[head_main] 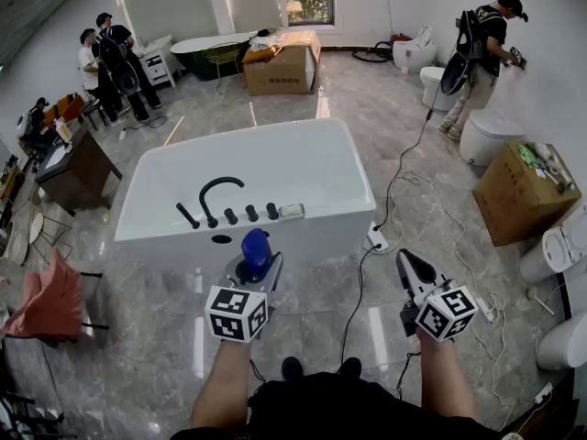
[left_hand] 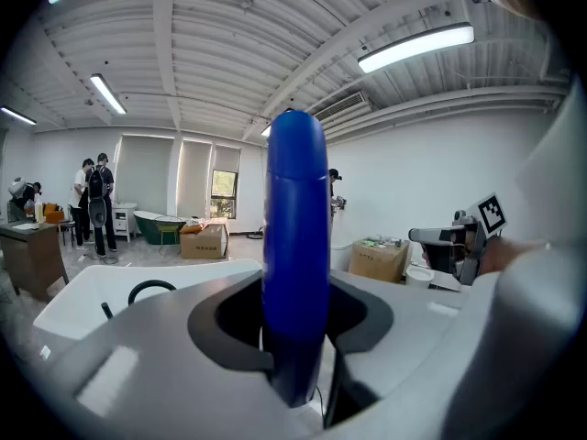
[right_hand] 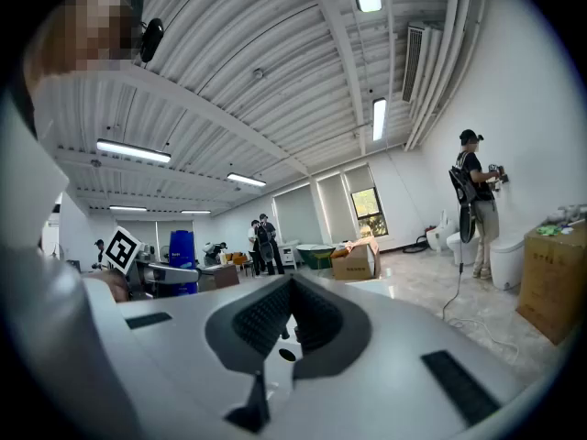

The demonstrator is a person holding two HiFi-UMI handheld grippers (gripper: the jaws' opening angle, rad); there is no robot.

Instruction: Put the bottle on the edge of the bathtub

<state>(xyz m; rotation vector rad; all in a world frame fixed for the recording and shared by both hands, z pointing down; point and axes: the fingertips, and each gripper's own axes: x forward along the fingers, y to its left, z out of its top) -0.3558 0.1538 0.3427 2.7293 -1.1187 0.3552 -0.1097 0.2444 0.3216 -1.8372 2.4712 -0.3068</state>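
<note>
Tongs do the work, one pair in each hand. The left tongs (head_main: 254,266) squeeze a blue bottle (head_main: 256,246) tight. The bottle stands straight up between the two sides, and its round top sticks out high above them. The left tongs tip down a little.

The right tongs (head_main: 409,263) are closed with nothing in them. They are well apart from the left tongs, off to the right, and point flat out over the floor.

The bottle is up in the air, just on the near side of the white tub (head_main: 147,218). It is not on the tub's edge yet. The near edge of the tub is wide and flat. A black tap (head_main: 220,191) curves up from it, with black knobs in a row beside it. A small pale thing lies on the edge to the right of the knobs; I cannot tell what it is.

A black cord (head_main: 359,278) runs over the shiny floor between the two tongs. A brown box (head_main: 280,70) sits far behind the tub. Another brown box (head_main: 523,195) sits at the right. Two people (head_main: 110,62) stand far off at the left, and one person (head_main: 481,53) stands by the far right wall.
</note>
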